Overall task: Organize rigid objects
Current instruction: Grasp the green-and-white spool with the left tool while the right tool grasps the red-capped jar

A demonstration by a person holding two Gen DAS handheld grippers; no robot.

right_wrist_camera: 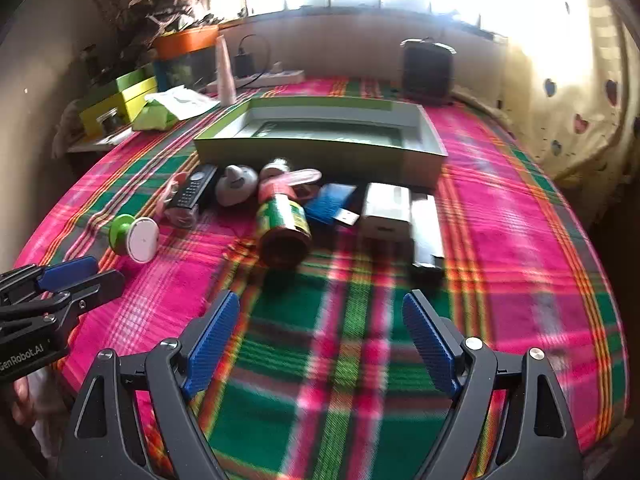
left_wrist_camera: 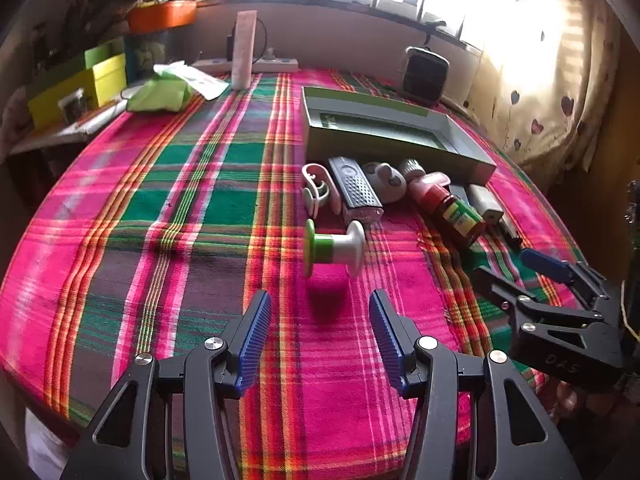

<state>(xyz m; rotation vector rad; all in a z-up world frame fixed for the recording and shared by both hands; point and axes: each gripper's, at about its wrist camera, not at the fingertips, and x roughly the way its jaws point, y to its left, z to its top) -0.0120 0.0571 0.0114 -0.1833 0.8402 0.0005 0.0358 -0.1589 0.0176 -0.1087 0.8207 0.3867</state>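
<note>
A row of small objects lies in front of a green open box point(left_wrist_camera: 392, 136) point(right_wrist_camera: 320, 148): a green-and-white spool point(left_wrist_camera: 334, 248) point(right_wrist_camera: 134, 238), a black remote point(left_wrist_camera: 354, 190) point(right_wrist_camera: 192, 192), a grey earbud case point(left_wrist_camera: 386, 180) point(right_wrist_camera: 236, 184), a lying red bottle with a green label point(left_wrist_camera: 450, 208) point(right_wrist_camera: 282, 220), a blue USB stick point(right_wrist_camera: 332, 204), a white charger point(right_wrist_camera: 386, 210) and a black bar point(right_wrist_camera: 426, 232). My left gripper point(left_wrist_camera: 320, 312) is open, just short of the spool. My right gripper point(right_wrist_camera: 320, 312) is open above bare cloth, short of the bottle.
A plaid pink-and-green cloth point(left_wrist_camera: 180, 208) covers the round table. At the back stand a black speaker point(left_wrist_camera: 424, 74), a white tube point(left_wrist_camera: 244, 50), a power strip point(left_wrist_camera: 256, 65), a green pouch point(left_wrist_camera: 160, 94) and yellow-green boxes point(left_wrist_camera: 80, 84). A curtain point(left_wrist_camera: 540, 92) hangs at the right.
</note>
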